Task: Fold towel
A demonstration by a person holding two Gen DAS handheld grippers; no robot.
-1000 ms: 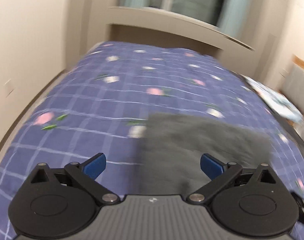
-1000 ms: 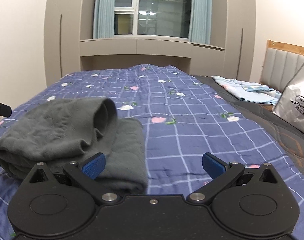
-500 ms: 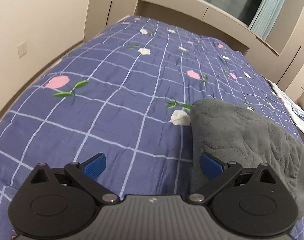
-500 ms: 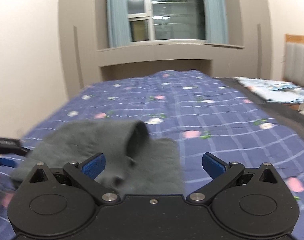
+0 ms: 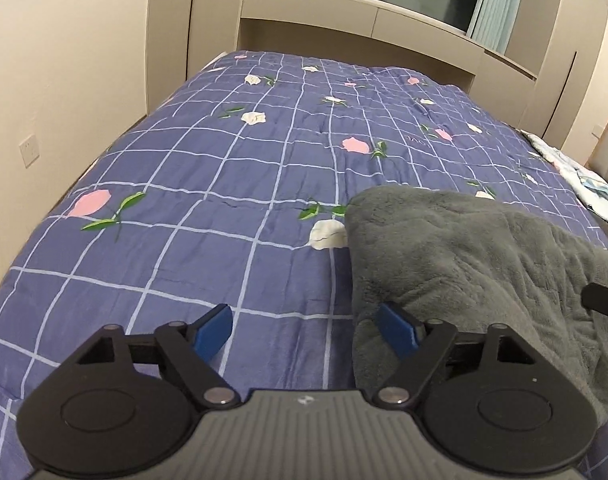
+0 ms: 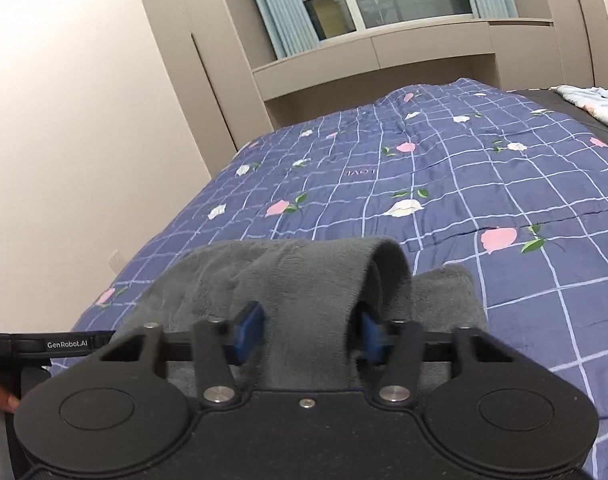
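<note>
A grey plush towel [image 5: 464,256], folded into a thick bundle, lies on the blue checked quilt [image 5: 224,184]. My left gripper [image 5: 306,328] is open just off the towel's left edge. Its right fingertip [image 5: 400,328] touches that edge and only quilt shows between the fingers. In the right wrist view a raised fold of the towel [image 6: 304,272] fills the gap between the pads, and my right gripper [image 6: 310,334] is shut on it. The left gripper's bar [image 6: 44,346] shows at the far left, with part of a hand [image 6: 0,396] below it.
The quilt [image 6: 504,184] stretches far ahead to beige cupboards under a window. A wall with a socket [image 5: 29,152] runs close along the bed's left side. A light blue cloth [image 6: 596,100] lies at the far right of the bed.
My right gripper has swung left over the towel and narrowed its fingers onto the raised fold. The left gripper's fingers have come slightly closer together beside the towel's left edge.
</note>
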